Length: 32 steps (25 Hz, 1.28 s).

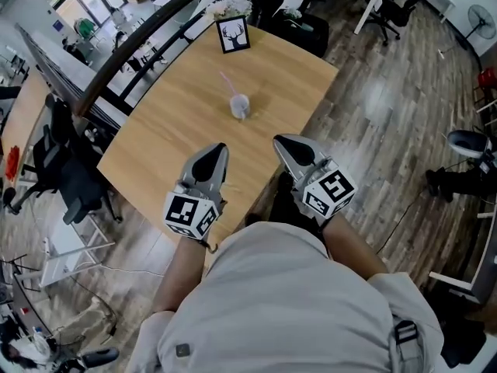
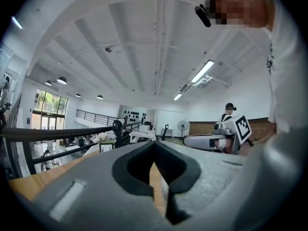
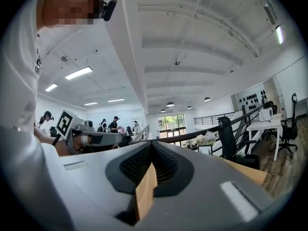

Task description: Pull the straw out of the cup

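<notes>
A small clear cup stands near the middle of the wooden table, with a pink straw leaning out of it toward the far left. Both grippers hover level over the table's near edge, short of the cup. My left gripper is shut, its tips meeting with nothing between them. The right gripper is likewise shut and empty. The cup lies ahead, between the two tips, and is hidden in both gripper views.
A framed deer picture and a flower bunch stand at the table's far end. A dark railing runs along the left side. Office chairs sit left of the table. Wooden floor lies to the right.
</notes>
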Each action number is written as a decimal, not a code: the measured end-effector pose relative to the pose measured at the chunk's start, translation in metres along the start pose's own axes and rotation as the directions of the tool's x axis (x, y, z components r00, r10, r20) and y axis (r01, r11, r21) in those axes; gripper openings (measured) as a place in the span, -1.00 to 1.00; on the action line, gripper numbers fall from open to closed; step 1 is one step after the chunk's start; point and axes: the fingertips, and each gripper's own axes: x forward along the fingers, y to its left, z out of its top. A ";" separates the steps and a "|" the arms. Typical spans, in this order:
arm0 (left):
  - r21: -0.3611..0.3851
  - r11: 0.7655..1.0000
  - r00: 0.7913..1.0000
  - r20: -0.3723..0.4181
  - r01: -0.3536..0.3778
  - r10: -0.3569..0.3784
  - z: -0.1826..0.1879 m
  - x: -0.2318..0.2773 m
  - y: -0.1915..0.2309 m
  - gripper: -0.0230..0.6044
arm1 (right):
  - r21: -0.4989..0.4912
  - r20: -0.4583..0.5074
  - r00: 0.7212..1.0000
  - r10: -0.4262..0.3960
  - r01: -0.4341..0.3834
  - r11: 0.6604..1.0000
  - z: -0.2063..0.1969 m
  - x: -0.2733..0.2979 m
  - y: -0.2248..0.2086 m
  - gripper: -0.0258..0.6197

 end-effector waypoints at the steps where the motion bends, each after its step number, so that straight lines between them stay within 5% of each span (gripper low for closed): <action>1: -0.002 1.000 1.000 -0.002 -0.014 0.014 -0.001 0.001 0.006 -0.92 | 0.005 -0.007 1.000 0.013 -0.013 1.000 -0.002 0.007 -0.003 -0.89; 15: -0.076 0.963 0.966 -0.023 -0.257 0.256 -0.008 0.053 0.092 -0.92 | 0.048 -0.136 0.961 0.241 -0.236 0.971 -0.026 0.124 -0.077 -0.81; 32: -0.142 0.893 0.903 -0.119 -0.427 0.413 -0.060 0.155 0.164 -0.92 | 0.114 -0.340 0.845 0.413 -0.399 0.910 -0.108 0.238 -0.184 -0.57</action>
